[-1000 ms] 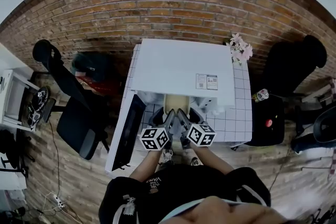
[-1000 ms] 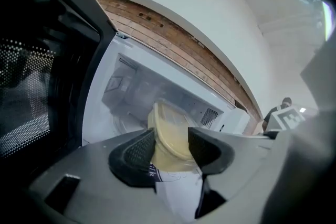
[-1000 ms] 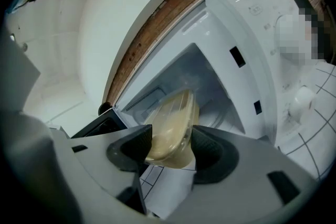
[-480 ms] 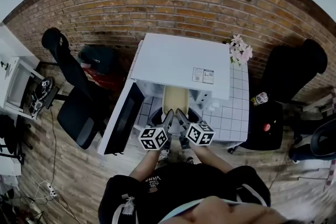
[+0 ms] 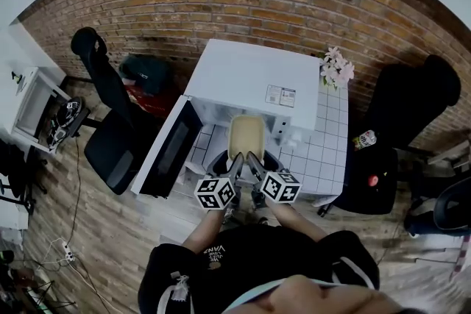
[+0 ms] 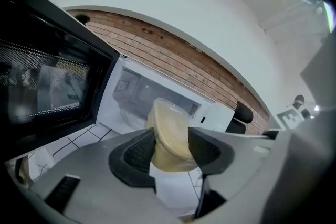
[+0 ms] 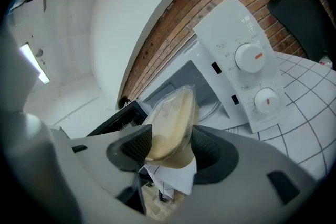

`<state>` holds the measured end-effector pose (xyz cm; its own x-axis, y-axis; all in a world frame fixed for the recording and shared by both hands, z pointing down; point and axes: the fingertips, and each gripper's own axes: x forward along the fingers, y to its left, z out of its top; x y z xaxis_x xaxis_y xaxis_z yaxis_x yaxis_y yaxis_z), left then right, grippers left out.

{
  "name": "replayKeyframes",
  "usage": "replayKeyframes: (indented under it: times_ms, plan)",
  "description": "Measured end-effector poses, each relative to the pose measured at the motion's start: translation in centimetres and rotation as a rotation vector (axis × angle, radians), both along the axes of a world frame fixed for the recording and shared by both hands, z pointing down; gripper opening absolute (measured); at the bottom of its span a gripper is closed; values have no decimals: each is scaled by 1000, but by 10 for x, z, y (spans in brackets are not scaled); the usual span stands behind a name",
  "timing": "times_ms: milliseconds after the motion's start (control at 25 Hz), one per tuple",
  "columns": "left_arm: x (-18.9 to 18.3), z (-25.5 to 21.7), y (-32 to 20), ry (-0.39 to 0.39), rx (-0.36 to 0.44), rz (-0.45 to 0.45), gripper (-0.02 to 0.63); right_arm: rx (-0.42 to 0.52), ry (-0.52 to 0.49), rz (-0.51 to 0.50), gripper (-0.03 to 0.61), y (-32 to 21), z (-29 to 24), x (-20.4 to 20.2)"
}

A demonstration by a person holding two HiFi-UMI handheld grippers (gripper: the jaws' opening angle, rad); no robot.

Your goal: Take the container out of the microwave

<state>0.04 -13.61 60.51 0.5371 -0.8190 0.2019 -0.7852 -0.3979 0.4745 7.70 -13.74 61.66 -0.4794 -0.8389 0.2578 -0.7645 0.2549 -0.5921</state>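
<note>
step: lift-out, mostly done | left gripper (image 6: 171, 148) + right gripper (image 7: 171, 147) both clamped on container (image 5: 246, 136) | container just outside open microwave (image 5: 250, 81), above tabletop (image 5: 324, 158) | next: keep level, set down

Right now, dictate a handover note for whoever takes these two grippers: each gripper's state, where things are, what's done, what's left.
Left gripper: jaws shut on the container, on the left of its near end.
Right gripper: jaws shut on the same end, right side.
Container: lidded, pale contents, held between both grippers just in front of the microwave cavity. The door is swung open to the left.
Done: container gripped and drawn out to the mouth.
Left: pull it fully clear and set it down, probably on the tiled table.
</note>
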Motion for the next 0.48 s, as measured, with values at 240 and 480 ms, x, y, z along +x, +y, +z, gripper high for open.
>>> replayKeyframes:
  times_ms: [240, 480]
  plan:
    - [3, 2, 30, 1, 5, -60, 206, 6, 2, -65, 218, 25, 1, 3]
    - [7, 4, 58, 7, 2, -102, 206, 3, 4, -112, 218, 50, 3, 7]
